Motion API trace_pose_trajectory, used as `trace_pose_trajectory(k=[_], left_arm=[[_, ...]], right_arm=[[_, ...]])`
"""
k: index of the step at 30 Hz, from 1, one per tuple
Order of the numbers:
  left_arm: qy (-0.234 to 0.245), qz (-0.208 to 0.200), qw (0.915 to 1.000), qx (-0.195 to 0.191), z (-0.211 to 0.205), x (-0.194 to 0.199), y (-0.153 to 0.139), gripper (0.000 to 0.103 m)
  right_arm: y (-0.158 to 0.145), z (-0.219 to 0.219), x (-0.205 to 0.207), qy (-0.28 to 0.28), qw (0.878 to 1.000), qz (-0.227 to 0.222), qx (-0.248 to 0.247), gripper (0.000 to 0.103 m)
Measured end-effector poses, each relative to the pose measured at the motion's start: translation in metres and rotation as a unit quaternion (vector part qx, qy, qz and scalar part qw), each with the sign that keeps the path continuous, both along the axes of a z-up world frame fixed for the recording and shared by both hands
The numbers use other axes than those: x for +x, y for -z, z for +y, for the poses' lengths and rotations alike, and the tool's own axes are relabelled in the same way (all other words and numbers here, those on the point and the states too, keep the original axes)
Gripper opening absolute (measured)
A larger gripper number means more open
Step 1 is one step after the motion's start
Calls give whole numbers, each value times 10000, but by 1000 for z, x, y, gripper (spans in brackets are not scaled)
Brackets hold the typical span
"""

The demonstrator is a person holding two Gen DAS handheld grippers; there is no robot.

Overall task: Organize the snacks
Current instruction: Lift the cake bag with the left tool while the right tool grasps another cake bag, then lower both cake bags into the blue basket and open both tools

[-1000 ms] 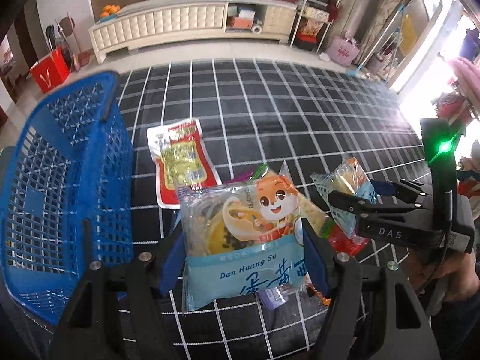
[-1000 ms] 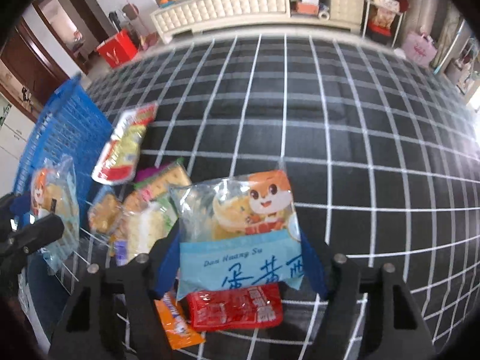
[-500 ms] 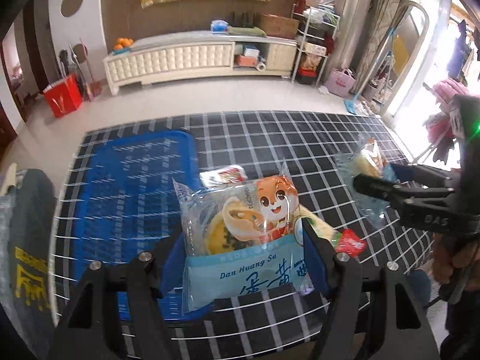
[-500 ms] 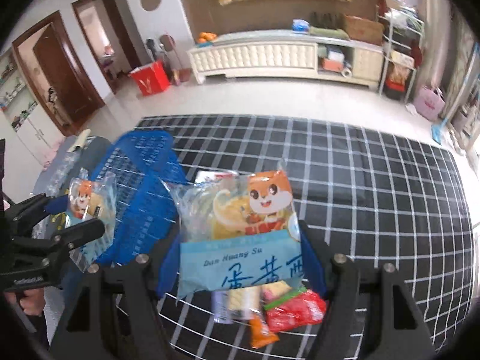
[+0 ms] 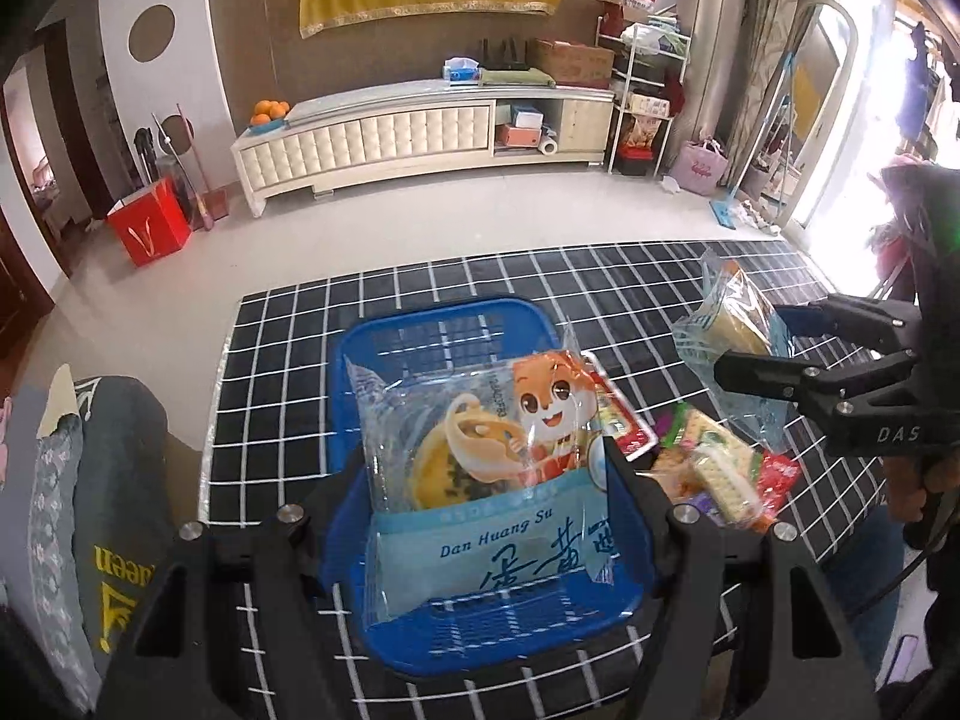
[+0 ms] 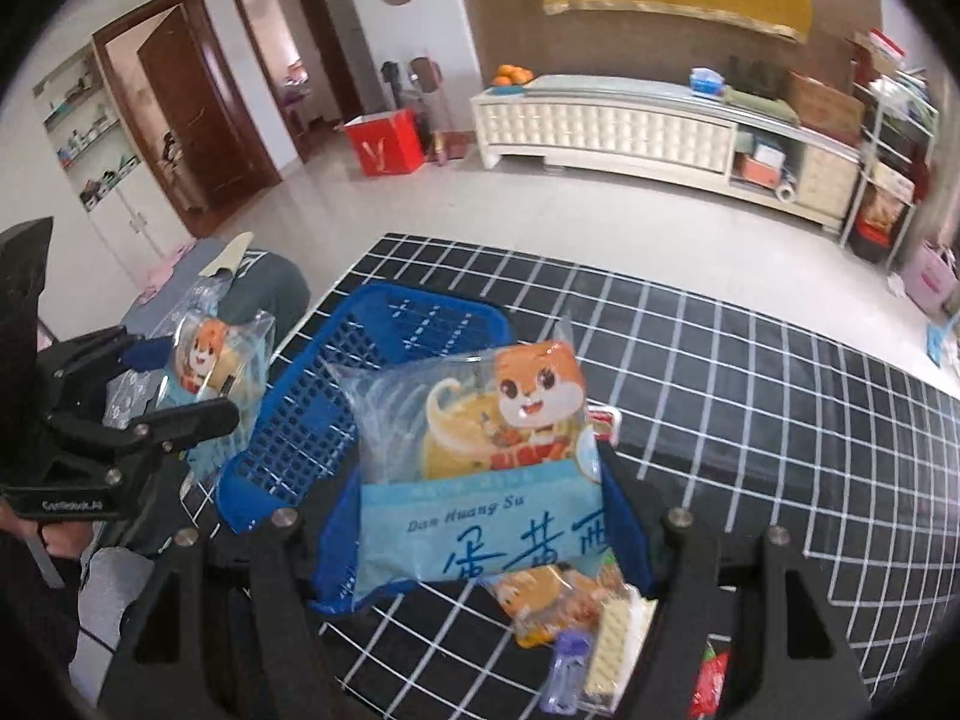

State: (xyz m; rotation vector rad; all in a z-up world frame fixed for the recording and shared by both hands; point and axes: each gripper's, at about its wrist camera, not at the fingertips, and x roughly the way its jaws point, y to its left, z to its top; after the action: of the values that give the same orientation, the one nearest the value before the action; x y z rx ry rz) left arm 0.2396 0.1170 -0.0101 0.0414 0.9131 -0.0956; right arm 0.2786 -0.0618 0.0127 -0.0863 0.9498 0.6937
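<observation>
Packets [image 5: 486,480] (both tools clamped) above basket rim [image 5: 444,315]

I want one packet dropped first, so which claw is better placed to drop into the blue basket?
Left. The left claw holds its packet directly over the blue basket, while the right claw hangs off to the side, above the loose snack pile.

Left gripper [image 5: 486,480] clamps Dan Huang Su pastry bag [image 5: 486,480] above blue basket [image 5: 444,330].
Right gripper [image 5: 756,348] grips second bag [image 5: 729,324] over snack pile [image 5: 720,474] on black grid-pattern cloth [image 5: 480,276].
</observation>
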Motion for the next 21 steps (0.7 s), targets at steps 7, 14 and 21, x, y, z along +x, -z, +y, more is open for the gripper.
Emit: trace_pose_trajectory(k=[7,14,21], left_arm=[[-151,236,9996,27,32,27,18,67],[-196,422,9989,-105,47,51,39,68],[-295,640,9969,-342,55,72,57,68]], right_arm=[[10,36,14,-313,9993,51,-191,74],[25,60,36,-492,9977,278,-362,74],[29,69,51,-542,9968,417,-412,74]])
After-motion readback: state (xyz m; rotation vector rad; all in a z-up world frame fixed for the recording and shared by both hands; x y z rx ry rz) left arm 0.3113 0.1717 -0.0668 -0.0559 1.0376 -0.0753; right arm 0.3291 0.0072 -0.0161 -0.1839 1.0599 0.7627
